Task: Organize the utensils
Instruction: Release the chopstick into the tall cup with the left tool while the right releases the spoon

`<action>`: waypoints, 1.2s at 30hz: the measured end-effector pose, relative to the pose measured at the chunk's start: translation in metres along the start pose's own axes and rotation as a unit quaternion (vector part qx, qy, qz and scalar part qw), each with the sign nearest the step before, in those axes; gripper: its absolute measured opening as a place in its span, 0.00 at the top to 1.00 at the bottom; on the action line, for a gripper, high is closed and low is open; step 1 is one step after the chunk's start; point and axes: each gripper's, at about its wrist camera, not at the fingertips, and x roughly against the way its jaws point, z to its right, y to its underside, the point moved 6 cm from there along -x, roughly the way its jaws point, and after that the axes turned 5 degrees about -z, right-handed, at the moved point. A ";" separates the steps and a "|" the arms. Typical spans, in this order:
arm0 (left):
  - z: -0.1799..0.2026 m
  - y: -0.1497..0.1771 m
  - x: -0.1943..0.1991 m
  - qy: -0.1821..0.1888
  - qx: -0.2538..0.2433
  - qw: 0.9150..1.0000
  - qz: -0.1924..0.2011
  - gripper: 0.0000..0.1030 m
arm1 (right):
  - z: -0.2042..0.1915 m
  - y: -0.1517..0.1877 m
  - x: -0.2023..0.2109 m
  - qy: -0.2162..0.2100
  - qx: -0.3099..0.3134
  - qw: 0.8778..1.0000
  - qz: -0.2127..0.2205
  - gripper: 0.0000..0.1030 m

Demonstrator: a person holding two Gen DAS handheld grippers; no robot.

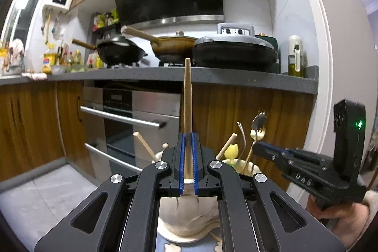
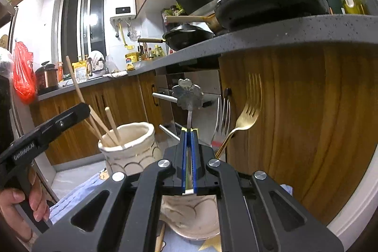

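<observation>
Below the left gripper (image 1: 188, 163) fingers, the chopstick (image 1: 187, 110) foot vanishes behind the blue pads, and the cream holder (image 1: 186, 216) beneath is cut by the linkage. Between the right gripper (image 2: 188, 157) fingers, the spoon (image 2: 187, 93) stem is mostly hidden; the second holder (image 2: 191, 214) under them shows partly. Beyond the fingertips, countertop bottles (image 1: 61, 58) are too small to read.

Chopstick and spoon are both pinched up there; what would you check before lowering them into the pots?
1. Left hand-held gripper shut on chopstick: ok.
2. Right hand-held gripper shut on spoon: ok.
3. Chopstick upright: ok.
4. Chopstick pot holds only chopsticks: ok.
5. Fork pot rim free under the spoon: cannot tell, gripper hides it.
6. Gold fork clear of the spoon: ok.
</observation>
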 end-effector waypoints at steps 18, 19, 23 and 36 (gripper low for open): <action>0.002 0.004 -0.002 -0.015 -0.022 1.000 0.002 0.81 | 0.001 0.009 -0.006 0.003 0.006 1.000 -0.009 0.80; 0.001 0.004 -0.001 -0.016 -0.021 1.000 0.004 0.74 | 0.001 0.009 -0.005 0.003 0.004 1.000 -0.006 0.69; 0.000 0.000 0.003 -0.018 -0.019 1.000 0.015 0.57 | 0.003 0.009 0.000 0.013 0.005 1.000 0.000 0.64; -0.008 0.002 0.035 -0.050 -0.006 0.998 0.041 0.08 | -0.012 0.027 0.034 0.027 0.026 0.999 -0.023 0.09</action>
